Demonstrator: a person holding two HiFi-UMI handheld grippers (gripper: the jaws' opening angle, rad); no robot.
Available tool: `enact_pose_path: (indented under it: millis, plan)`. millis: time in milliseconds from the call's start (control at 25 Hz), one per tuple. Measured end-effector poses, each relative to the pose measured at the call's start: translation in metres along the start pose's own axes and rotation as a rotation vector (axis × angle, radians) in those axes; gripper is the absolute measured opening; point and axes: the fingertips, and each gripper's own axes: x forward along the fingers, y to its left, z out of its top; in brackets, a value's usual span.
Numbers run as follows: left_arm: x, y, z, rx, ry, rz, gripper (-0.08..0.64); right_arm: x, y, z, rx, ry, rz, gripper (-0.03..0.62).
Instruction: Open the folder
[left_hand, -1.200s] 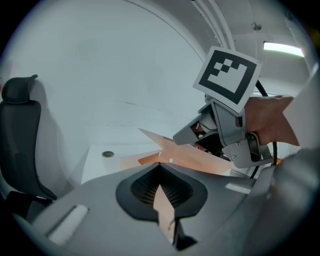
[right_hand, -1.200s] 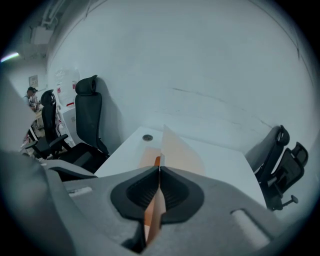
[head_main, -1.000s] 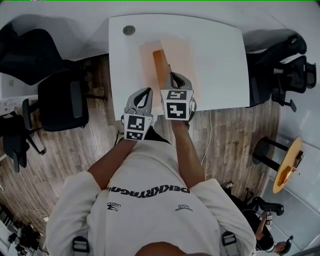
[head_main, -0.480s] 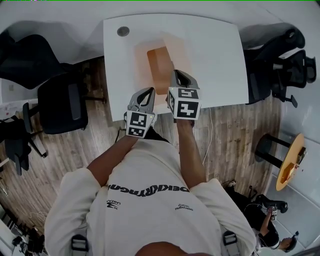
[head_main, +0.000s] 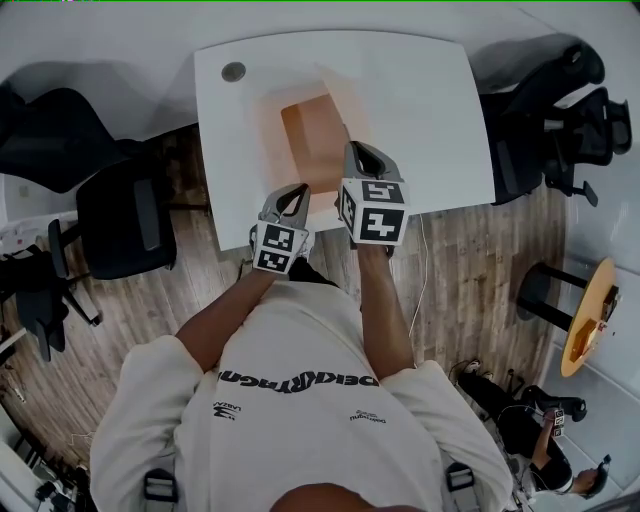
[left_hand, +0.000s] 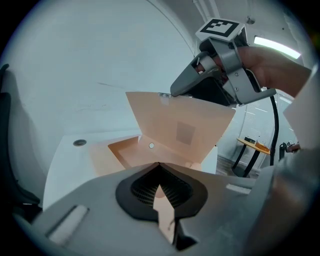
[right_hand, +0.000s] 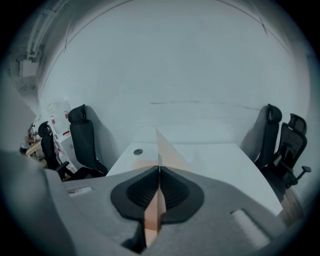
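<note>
1. Location: the folder (head_main: 315, 135), peach-orange, lies on the white table (head_main: 430, 110), toward the edge nearest the person and directly ahead of both grippers.
2. The right gripper (right_hand: 159, 192) has its jaws all but together, clamped on the front cover (left_hand: 180, 132). In its own view the cover runs edge-on between the pads.
3. The left gripper (left_hand: 160, 187) has its jaws pinched on a thin peach sheet at the folder's near edge (back cover or lower flap; which one cannot be told). It holds that part low, close to the table.
4. Condition of the cover: it stands raised at a steep tilt, gripped at its upper edge and well clear of the base. The inside of the folder is exposed, with a small round fastener (left_hand: 151, 145) visible on the lower leaf.
5. Done, as judged: the cover has been separated from the base and lifted, and the base is restrained.
6. Outstanding, as judged: the cover has yet to be swung fully over and laid flat on the table, and both grips have yet to be let go. The task is assessed as partly complete.
</note>
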Motion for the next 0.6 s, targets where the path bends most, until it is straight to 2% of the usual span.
enact_pose_path:
  millis: [320,600]
  plan:
    - [0.013,-0.012,-0.023,0.01,0.064,-0.052,-0.008,-0.005,-0.018,0.002,0.006,-0.019,-0.022,0.009]
    - [0.023,-0.016,-0.037,0.078,0.116,-0.056,-0.008,-0.011,-0.043,0.004,0.018,-0.034,-0.053,0.006]
